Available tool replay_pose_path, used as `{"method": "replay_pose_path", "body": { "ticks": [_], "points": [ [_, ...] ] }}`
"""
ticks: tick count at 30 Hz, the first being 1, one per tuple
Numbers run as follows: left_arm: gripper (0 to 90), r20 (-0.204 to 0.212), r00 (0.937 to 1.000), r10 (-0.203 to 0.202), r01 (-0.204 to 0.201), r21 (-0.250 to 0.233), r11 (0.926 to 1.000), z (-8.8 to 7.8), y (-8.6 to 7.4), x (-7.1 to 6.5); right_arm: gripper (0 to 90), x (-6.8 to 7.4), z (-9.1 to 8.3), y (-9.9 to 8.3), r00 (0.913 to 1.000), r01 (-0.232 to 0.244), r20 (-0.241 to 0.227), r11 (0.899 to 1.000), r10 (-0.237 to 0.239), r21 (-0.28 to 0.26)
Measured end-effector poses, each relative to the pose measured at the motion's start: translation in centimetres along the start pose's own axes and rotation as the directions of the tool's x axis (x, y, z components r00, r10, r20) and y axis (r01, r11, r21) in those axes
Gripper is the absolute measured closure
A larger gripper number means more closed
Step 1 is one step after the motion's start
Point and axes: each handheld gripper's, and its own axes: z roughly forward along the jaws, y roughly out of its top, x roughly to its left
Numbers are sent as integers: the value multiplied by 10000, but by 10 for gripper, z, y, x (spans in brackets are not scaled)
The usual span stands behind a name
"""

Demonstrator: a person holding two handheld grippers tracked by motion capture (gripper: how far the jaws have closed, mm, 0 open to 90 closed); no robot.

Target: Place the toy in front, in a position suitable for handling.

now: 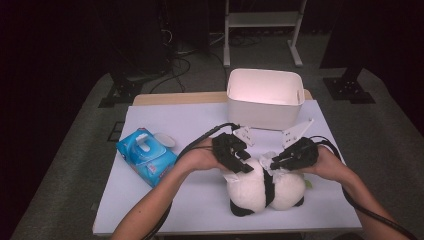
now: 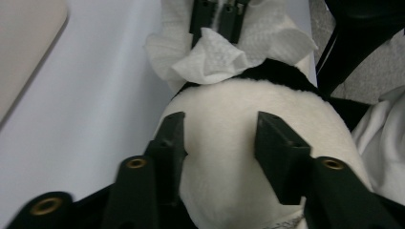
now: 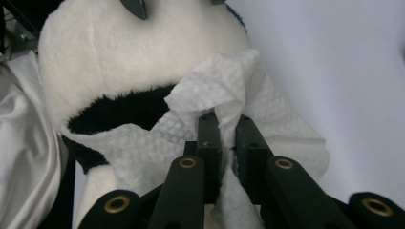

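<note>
Right gripper view: pinched wipe (image 3: 229, 102) (on panda (image 3: 133, 52))

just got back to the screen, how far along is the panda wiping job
Done: a wipe is out of the blue pack and on the plush panda. In hand: the right tongs pinch the wipe against the panda's black band, while the left tongs straddle its white body, pads at the fur. Left: probably the wiping itself; the white bin behind has nothing showing in it from here.
</note>
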Motion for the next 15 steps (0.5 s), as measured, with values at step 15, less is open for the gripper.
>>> {"method": "replay_pose_path", "body": {
  "ticks": [15],
  "points": [
    [244, 1060, 9936, -387, 334, 514, 9981, 25, -4, -24, 834, 54, -2, -13, 9956, 863, 377, 9962, -858, -100]
  ]
}}
